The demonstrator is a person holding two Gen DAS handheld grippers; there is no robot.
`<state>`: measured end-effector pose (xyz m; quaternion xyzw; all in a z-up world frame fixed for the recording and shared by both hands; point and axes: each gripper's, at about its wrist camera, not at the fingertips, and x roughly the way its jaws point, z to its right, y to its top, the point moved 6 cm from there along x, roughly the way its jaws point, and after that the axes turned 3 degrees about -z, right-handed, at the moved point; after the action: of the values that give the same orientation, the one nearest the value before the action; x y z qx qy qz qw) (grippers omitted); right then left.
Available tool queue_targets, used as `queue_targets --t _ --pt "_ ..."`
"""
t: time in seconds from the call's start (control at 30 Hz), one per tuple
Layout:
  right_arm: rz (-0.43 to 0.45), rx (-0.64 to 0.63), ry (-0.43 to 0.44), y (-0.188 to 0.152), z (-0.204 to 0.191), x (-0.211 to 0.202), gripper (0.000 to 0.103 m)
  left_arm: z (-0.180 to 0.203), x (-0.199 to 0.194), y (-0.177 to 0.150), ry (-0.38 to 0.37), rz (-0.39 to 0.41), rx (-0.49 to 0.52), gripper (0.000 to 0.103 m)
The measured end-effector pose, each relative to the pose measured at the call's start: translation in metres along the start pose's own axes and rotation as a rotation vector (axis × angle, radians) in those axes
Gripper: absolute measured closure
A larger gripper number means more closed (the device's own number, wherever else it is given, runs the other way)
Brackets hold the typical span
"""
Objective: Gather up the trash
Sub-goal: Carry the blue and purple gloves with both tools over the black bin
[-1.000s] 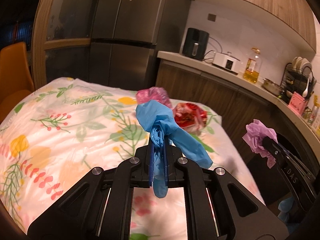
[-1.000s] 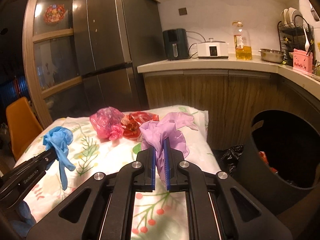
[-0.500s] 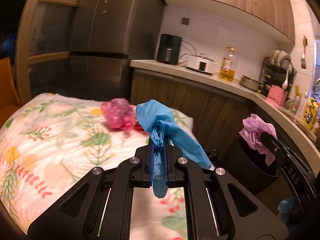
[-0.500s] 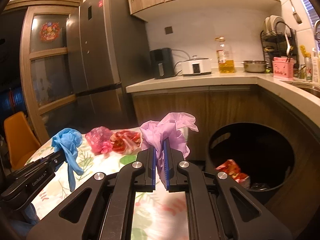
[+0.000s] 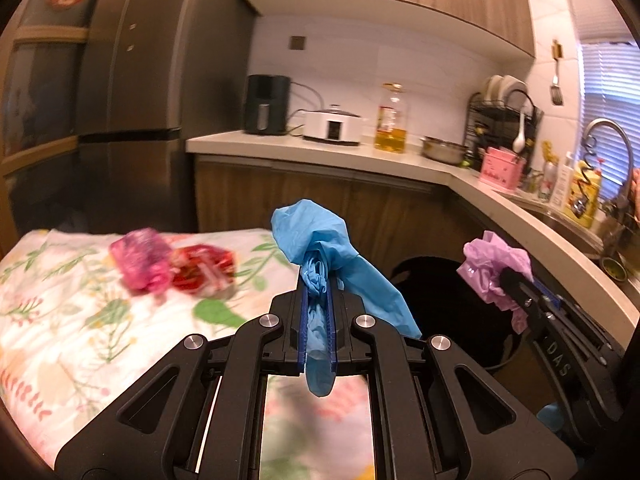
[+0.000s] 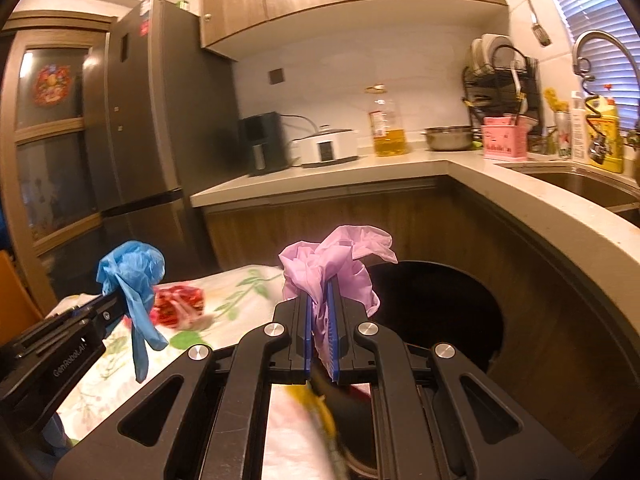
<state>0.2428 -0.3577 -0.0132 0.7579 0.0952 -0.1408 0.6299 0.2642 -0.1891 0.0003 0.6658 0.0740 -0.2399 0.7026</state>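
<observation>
My left gripper [image 5: 317,292] is shut on a crumpled blue glove [image 5: 316,240], held above the table's right end. It also shows in the right wrist view [image 6: 132,276]. My right gripper [image 6: 322,300] is shut on a crumpled purple glove [image 6: 336,256], held in front of the black trash bin [image 6: 444,312]. The purple glove [image 5: 496,268] hangs over the bin's dark opening [image 5: 440,304] in the left wrist view. A pink bag [image 5: 142,264] and a red wrapper [image 5: 202,270] lie on the floral tablecloth [image 5: 80,312].
A curved kitchen counter [image 6: 540,216] wraps behind and right of the bin, with an air fryer [image 5: 266,110], cooker, oil bottle, pot, dish rack and sink. A grey fridge [image 5: 132,112] stands at the back left. An orange chair [image 6: 16,300] is at far left.
Both grippers have swung right, away from the table toward the bin, each holding its glove. The bin's opening now fills more of both views.
</observation>
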Motion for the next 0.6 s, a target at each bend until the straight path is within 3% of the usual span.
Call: queue_targets --t 0.6 --pt "-0.005 0.052 -0.119 0.003 0.063 0.019 0.095 0.079 0.06 0.006 -0.124 -0.033 0.078 0.096"
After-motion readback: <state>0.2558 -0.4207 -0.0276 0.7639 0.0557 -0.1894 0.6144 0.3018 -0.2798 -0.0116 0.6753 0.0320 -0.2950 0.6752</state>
